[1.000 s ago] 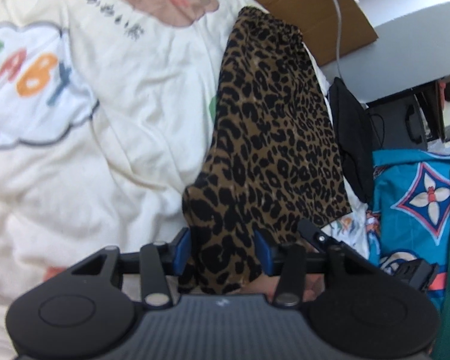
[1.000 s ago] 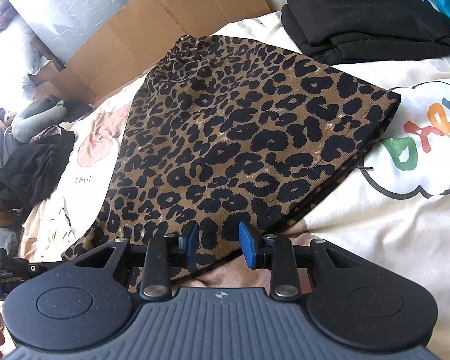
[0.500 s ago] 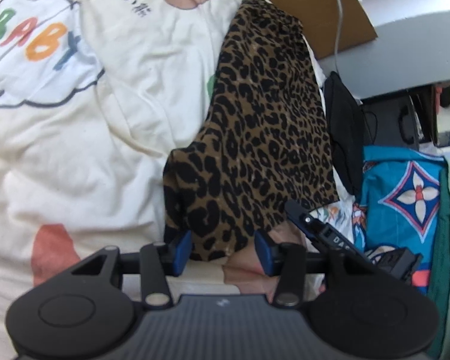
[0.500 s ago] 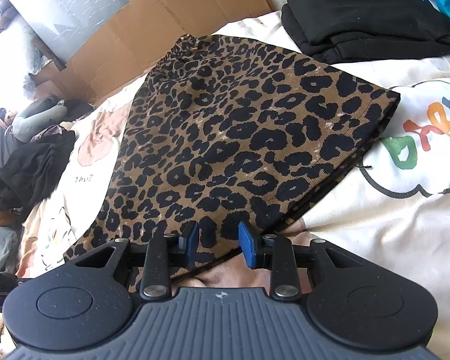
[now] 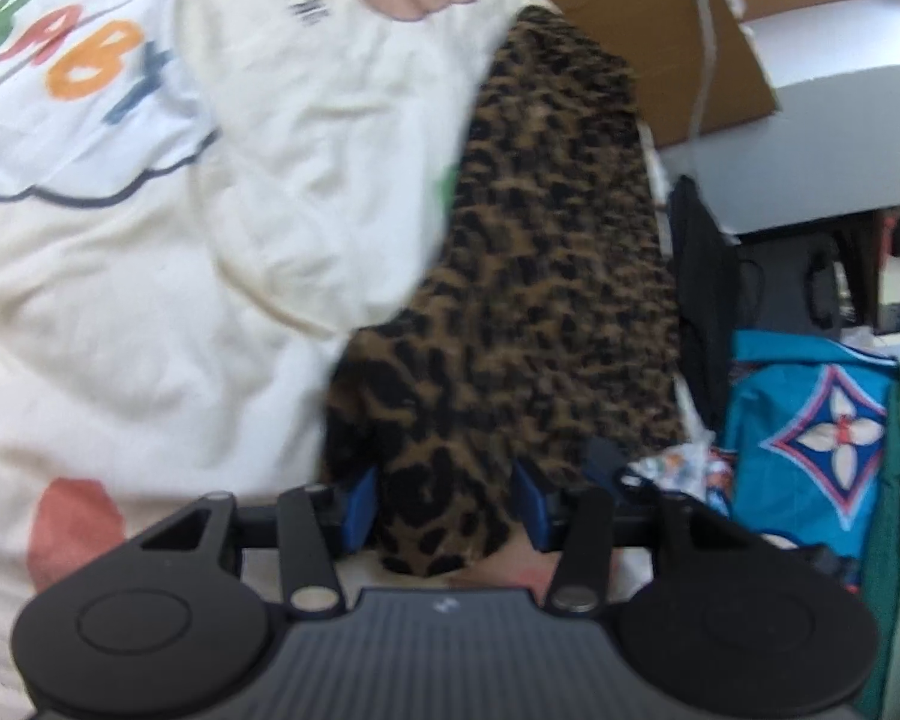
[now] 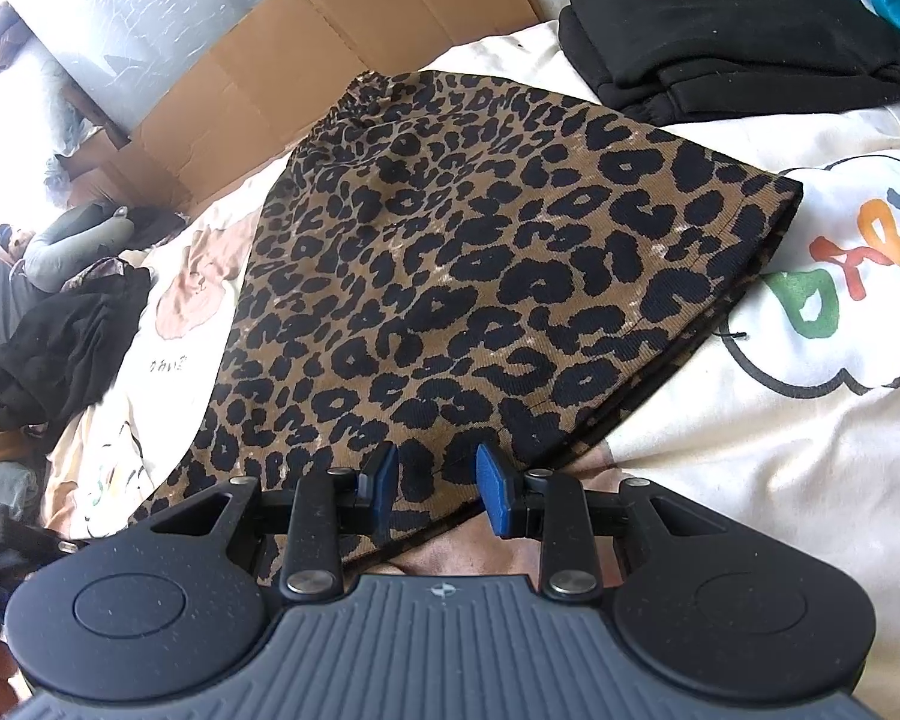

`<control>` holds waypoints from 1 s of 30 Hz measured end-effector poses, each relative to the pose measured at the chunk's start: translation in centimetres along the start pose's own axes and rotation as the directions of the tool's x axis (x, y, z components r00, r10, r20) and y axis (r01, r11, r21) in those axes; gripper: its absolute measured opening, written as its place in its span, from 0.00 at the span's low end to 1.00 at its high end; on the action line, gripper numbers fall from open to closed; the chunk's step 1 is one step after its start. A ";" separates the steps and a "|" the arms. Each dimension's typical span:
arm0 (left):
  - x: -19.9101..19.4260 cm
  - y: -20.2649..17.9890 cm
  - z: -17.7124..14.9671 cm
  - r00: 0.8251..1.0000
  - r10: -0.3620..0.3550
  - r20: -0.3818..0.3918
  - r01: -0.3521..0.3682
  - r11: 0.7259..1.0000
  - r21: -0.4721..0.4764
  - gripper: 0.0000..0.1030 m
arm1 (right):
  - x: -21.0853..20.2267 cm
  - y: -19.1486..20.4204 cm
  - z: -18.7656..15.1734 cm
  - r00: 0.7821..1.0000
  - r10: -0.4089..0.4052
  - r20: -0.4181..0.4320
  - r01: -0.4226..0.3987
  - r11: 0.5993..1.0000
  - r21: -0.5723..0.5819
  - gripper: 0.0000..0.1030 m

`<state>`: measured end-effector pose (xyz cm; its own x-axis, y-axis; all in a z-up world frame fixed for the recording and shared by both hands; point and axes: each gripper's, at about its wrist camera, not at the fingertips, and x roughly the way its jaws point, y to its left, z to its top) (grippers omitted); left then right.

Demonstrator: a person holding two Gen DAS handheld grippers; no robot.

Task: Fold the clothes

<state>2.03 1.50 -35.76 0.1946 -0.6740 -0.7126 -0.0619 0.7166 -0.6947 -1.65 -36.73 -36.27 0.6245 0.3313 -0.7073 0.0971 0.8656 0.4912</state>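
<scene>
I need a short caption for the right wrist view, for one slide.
Right hand-held gripper at the near edge of a leopard-print garment lying flat on a cream bedcover, beside folded black clothes.

Your left wrist view is smeared by motion blur: the leopard-print garment (image 5: pixel 546 276) and the cream bedsheet (image 5: pixel 150 300) lose their edges, while the left gripper (image 5: pixel 444 507) body close to the lens stays sharp. Your right wrist view is crisp, lit by strong daylight from the upper left that blows out the window area (image 6: pixel 42 30) to white. Both views bend at the rim and darken in the corners.
</scene>
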 end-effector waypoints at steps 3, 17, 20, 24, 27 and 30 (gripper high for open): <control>-1.0 -1.1 -0.2 0.999 -0.053 -0.008 0.053 0.999 0.012 0.49 | 0.0 0.0 0.0 1.000 0.000 0.001 0.000 1.000 0.004 0.35; 2.2 -0.2 0.9 0.999 -0.022 0.045 0.024 0.998 -0.052 0.49 | 0.1 -0.1 0.0 1.000 0.003 0.000 -0.003 1.000 0.001 0.35; 2.0 0.0 0.5 0.998 -0.035 0.048 0.039 0.996 -0.077 0.49 | 0.1 -0.1 0.1 1.000 0.005 -0.001 -0.005 1.000 -0.001 0.35; 0.2 0.6 0.2 0.998 -0.053 0.038 0.057 0.994 -0.096 0.49 | 0.1 -0.2 0.0 1.000 0.007 -0.001 -0.007 1.000 0.000 0.35; -1.1 0.7 0.3 0.997 -0.071 0.025 0.073 0.994 -0.087 0.49 | 0.0 -0.2 0.0 1.000 0.009 0.002 -0.009 1.000 0.002 0.35; -1.6 0.8 0.4 0.996 -0.086 0.012 0.087 0.993 -0.077 0.48 | 0.0 -0.3 -0.1 1.000 0.010 0.005 -0.010 1.000 0.007 0.35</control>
<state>2.06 3.26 -35.10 0.2104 -0.7310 -0.6491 -0.1204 0.6396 -0.7592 -1.73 -36.96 -36.44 0.6291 0.3382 -0.6999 0.0964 0.8595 0.5020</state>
